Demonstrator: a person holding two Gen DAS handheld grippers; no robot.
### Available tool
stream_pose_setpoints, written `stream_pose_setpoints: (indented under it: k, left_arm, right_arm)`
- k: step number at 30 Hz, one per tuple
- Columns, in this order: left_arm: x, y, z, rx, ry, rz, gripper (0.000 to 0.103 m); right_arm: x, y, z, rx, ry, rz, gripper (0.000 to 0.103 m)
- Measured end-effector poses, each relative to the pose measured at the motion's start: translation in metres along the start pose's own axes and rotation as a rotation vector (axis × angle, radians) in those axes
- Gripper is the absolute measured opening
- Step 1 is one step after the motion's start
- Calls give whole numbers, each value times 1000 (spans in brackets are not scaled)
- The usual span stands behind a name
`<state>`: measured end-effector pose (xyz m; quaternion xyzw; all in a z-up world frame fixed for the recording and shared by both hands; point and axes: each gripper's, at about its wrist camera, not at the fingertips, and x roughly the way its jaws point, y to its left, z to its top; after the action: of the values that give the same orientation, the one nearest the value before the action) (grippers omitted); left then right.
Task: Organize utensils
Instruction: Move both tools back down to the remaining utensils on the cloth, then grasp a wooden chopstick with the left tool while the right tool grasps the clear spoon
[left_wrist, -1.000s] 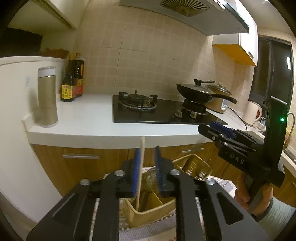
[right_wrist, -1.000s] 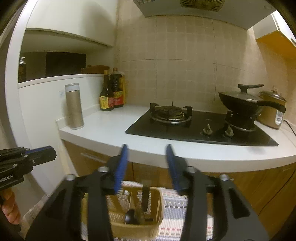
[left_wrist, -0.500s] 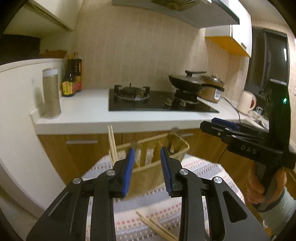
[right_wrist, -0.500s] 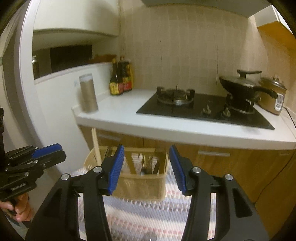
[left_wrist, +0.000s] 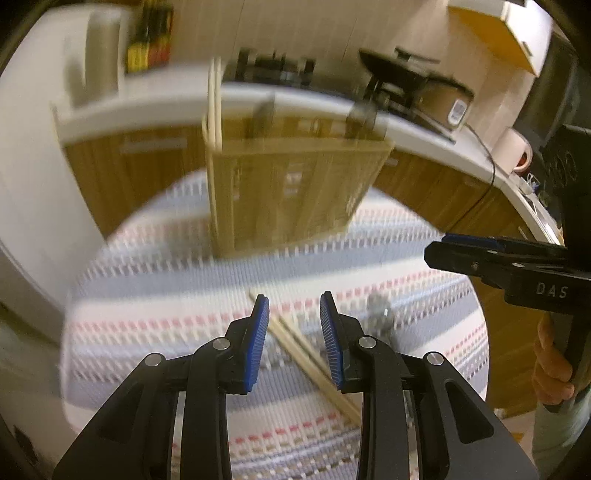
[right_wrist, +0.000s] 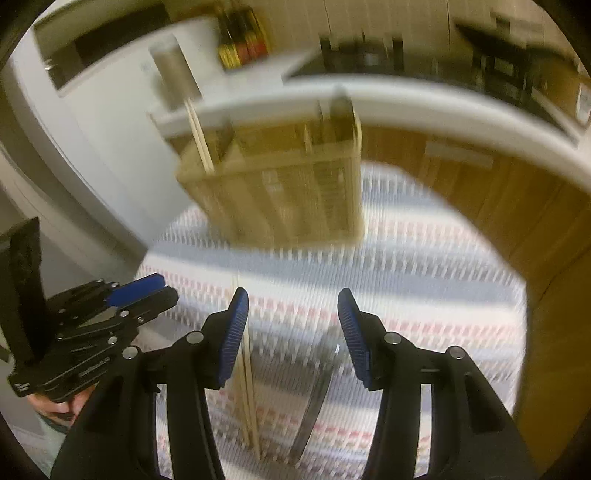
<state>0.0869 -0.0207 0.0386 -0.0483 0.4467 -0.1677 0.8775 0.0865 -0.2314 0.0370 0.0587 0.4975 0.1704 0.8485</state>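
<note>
A wooden utensil holder (left_wrist: 291, 192) stands at the far side of a striped cloth, with a pair of chopsticks (left_wrist: 214, 107) upright in its left compartment; it also shows in the right wrist view (right_wrist: 280, 195). My left gripper (left_wrist: 293, 328) is open and empty above a loose pair of chopsticks (left_wrist: 306, 354) lying on the cloth. My right gripper (right_wrist: 291, 328) is open and empty above the cloth, with the loose chopsticks (right_wrist: 247, 398) under its left finger and a metal utensil (right_wrist: 314, 398) between its fingers. Both views are blurred.
The striped cloth (left_wrist: 155, 295) covers a round table. Behind it runs a white kitchen counter (left_wrist: 147, 107) with wooden cabinets, a stove, a pan (left_wrist: 391, 66), bottles (left_wrist: 147, 37) and a grey cylinder (left_wrist: 96, 51). A white wall stands at the left.
Both grippers have tilted downward toward the table. The loose chopsticks and the metal utensil on the cloth are now in view. Both grippers stay open.
</note>
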Motion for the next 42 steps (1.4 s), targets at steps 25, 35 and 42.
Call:
stream_pose_setpoints:
  k: [25,35,42]
  left_arm:
    - [86,-7,-30,-55,122,90,13]
    - [88,-21,-30,57,181,171,13]
    - [90,-11,-24,-11,167,110,21]
  right_arm:
    - [58,-22,-40,76,179,24,37]
    - [50,-27,-43,85,178,20,38]
    - [53,-26,-44,83,185,22,37]
